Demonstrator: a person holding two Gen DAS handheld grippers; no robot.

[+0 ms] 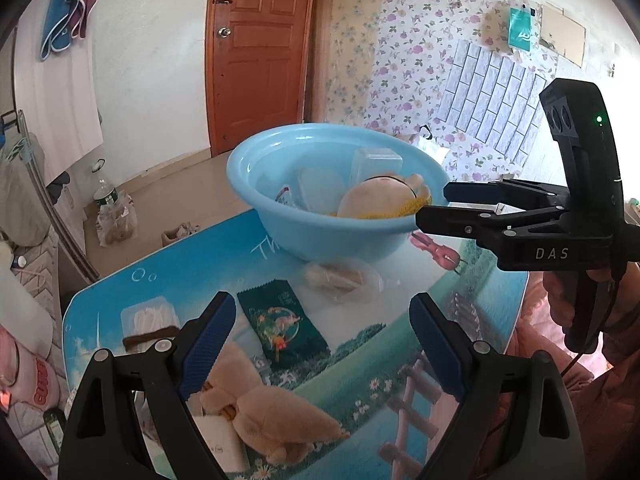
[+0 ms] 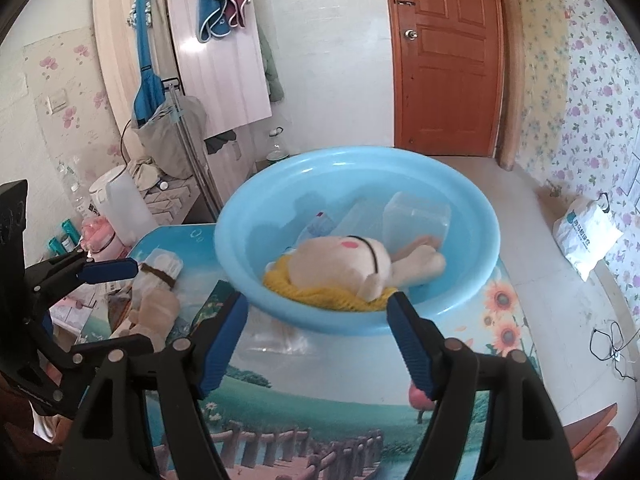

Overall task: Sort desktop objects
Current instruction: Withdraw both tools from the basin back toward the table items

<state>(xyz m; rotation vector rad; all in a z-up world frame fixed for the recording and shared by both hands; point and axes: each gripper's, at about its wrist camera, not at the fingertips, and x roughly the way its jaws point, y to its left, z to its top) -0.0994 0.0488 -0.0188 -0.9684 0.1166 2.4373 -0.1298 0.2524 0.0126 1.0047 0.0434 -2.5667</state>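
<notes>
Plainly, both grippers hang over the picture-printed table (image 1: 460,300), each tilted down toward it and neither gripping anything. The left gripper (image 1: 322,344) has its jaws spread wide, with a dark green snack packet (image 1: 282,330) and a tan plush toy (image 1: 264,412) lying on the table between and below them, untouched. The right gripper (image 2: 318,340) comes in from the right side of the left wrist view, where a hand (image 1: 592,300) wraps its grip; its jaws stand apart and empty, just in front of the near rim of the light blue basin (image 2: 472,296). Inside the basin lie a cream plush doll with yellow hair (image 2: 352,268) and a clear plastic box (image 2: 416,216), plus what may be another clear container behind, though the glare makes that hard to tell. A clear wrapped bun (image 1: 340,278) sits on the table just before the basin, and a clear box bound with a brown band (image 1: 150,322) lies near the table's left edge.
</notes>
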